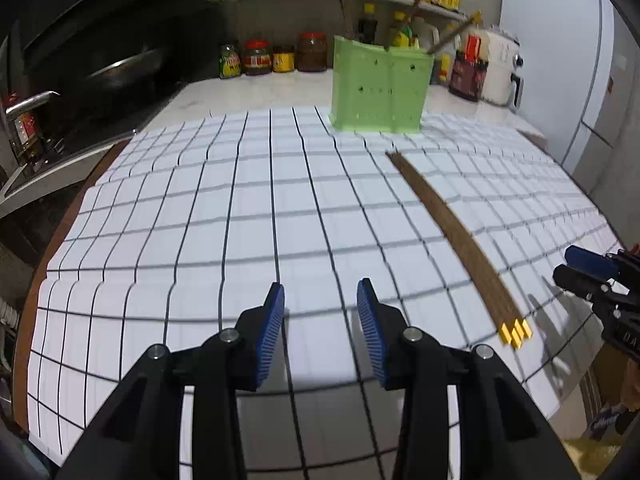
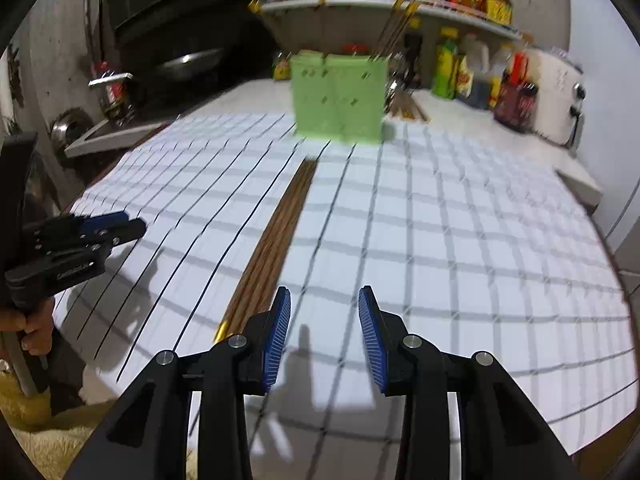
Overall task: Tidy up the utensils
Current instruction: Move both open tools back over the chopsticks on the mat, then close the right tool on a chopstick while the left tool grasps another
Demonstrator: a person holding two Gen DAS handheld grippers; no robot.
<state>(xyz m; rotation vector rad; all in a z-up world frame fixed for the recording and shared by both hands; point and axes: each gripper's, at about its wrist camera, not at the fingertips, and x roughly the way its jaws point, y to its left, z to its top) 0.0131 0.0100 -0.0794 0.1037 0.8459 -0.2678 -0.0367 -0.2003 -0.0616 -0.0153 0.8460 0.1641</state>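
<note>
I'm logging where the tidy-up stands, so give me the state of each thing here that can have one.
left gripper: open, empty, above the cloth.
right gripper: open, empty, beside the bundle's yellow ends.
chopsticks: lying flat together on the grid cloth, not held.
green holder: upright, a few chopsticks already standing in it.

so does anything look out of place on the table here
Yes: a bundle of brown chopsticks lies flat on the checked cloth, while others stand upright in the green holder behind it. Both tools, left and right, are open and empty.
</note>
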